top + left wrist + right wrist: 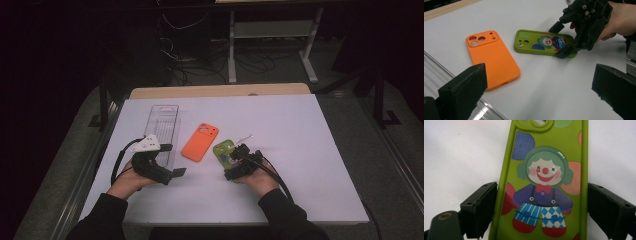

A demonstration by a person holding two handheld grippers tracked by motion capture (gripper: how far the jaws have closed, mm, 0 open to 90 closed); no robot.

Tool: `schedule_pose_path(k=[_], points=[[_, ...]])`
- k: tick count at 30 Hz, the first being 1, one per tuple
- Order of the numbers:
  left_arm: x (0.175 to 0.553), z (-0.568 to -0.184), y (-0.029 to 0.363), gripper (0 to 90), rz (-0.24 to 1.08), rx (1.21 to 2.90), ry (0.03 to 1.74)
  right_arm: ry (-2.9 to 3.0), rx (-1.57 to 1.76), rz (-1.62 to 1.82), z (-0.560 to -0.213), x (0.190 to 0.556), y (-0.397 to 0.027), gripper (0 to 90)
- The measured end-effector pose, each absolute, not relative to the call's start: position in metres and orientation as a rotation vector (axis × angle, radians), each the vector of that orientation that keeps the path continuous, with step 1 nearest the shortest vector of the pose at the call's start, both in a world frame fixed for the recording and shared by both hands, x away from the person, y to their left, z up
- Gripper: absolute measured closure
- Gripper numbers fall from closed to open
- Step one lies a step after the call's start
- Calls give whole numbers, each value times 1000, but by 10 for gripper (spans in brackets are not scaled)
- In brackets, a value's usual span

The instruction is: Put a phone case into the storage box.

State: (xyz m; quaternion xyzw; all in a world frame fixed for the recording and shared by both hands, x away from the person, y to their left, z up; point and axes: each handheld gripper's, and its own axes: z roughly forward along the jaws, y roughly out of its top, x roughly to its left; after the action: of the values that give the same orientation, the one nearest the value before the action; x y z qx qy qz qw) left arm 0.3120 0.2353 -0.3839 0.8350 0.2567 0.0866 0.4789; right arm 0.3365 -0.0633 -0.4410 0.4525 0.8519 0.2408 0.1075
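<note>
R gripper [541, 212] jaws straddle green clown-print silicone phone case [544, 182], touching both long edges, grip looks on; keep squeeze centred, lift level. L gripper [539, 92] wide open, empty

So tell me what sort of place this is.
Probably a lab or workshop set up for recording: a white table in a dark room, tangled cables on the floor behind, and a metal stand.

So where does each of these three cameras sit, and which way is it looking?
High view: above the person's side, looking forward and down at the table; forearms and both hands show.
Left gripper view: on the left gripper, facing the orange case.
Right gripper view: on the right gripper, astride the green case.
All three share the green case.
</note>
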Motion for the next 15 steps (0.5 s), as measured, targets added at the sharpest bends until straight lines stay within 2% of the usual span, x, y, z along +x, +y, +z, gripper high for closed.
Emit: schedule_pose_path(k=[15], points=[[312,-384,235,0,207,2038,626,2519,1317,710,-439,337,-65,151]])
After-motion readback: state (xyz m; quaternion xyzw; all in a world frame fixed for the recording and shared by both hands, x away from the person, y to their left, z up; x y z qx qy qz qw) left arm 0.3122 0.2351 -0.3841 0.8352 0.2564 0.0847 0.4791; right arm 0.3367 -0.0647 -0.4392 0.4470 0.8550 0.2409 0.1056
